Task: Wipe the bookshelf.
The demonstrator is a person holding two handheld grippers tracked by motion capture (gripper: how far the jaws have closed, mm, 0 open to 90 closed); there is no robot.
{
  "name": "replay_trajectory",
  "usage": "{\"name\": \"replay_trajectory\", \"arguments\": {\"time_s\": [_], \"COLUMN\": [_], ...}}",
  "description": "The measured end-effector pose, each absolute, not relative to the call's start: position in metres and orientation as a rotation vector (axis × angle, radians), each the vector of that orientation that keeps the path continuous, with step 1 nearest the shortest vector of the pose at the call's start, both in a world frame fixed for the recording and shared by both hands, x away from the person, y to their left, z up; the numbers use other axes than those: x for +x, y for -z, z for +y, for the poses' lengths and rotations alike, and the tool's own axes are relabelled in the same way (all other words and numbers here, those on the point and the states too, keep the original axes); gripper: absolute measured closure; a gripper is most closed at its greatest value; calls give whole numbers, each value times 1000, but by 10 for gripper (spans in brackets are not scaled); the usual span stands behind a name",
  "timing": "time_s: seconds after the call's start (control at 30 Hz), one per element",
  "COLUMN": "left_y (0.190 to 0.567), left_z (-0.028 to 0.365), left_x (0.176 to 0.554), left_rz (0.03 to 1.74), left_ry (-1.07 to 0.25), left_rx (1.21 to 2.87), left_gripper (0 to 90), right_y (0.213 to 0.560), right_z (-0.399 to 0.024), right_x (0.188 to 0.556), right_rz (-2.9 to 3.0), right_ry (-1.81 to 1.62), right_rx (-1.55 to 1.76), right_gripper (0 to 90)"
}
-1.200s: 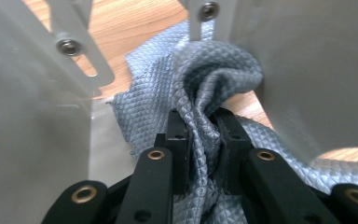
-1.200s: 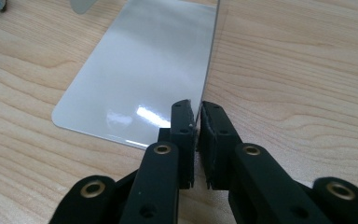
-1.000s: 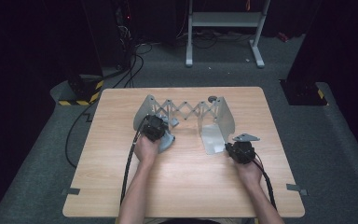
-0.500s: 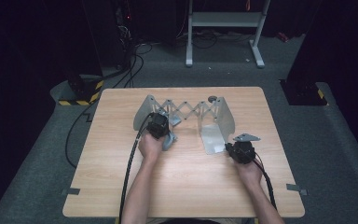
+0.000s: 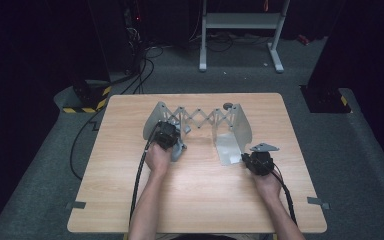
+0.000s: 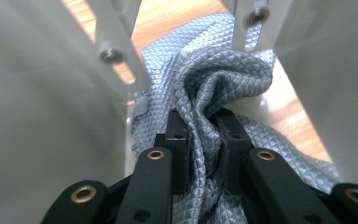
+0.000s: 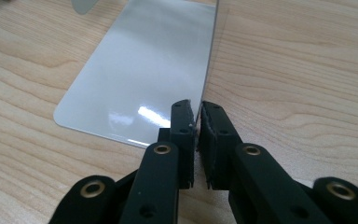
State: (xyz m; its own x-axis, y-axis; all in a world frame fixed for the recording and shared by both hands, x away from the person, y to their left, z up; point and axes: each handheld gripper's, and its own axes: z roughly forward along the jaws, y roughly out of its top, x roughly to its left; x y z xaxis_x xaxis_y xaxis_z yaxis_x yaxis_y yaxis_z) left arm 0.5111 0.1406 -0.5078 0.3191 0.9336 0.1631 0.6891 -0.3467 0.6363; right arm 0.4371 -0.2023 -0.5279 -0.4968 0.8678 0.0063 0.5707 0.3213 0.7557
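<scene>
So the cloth (image 6: 223,93) is a grey-blue thing with a little diamond weave, bunched up and twisted, sitting down inside the left end of the metal rack (image 5: 200,120), right between the slanted bars. In the high view you can see a bit of it poking out just beside the left hand (image 5: 156,159) at the rack's left panel.

The left gripper (image 6: 204,133) has its fingers (image 6: 176,135) pinched tight on a fold of that cloth, with fabric squeezed between the pads and spilling out above and below them. From the high view, the left gripper (image 5: 167,134) is right up against the left panel.

The rack itself is one of those expanding scissor-lattice jobs with a grey plate at each end, standing toward the far middle of the wooden worktop (image 5: 130,200). Its right end has a flat shiny base plate (image 7: 140,65) lying on the wood.

The right gripper (image 7: 196,121) has its fingers nearly together, clamped on the thin near edge of that base plate, at its corner. In the high view the right gripper (image 5: 245,159) sits at the near right corner of the plate, with the right hand (image 5: 267,180) behind it. There's a small dark knob (image 5: 227,105) on top of the rack near its right end.
</scene>
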Motion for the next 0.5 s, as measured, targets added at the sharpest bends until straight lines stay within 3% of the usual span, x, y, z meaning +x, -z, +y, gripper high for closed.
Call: {"name": "replay_trajectory", "arguments": {"time_s": [0.5], "left_y": [512], "left_z": [158], "left_x": [481], "left_rz": [1447], "left_ry": [-767], "left_rx": [2091], "left_gripper": [773], "right_y": [528], "right_z": [-202], "right_x": [437], "right_rz": [2192], "right_ry": [-1005], "right_rx": [1274], "right_gripper": [842]}}
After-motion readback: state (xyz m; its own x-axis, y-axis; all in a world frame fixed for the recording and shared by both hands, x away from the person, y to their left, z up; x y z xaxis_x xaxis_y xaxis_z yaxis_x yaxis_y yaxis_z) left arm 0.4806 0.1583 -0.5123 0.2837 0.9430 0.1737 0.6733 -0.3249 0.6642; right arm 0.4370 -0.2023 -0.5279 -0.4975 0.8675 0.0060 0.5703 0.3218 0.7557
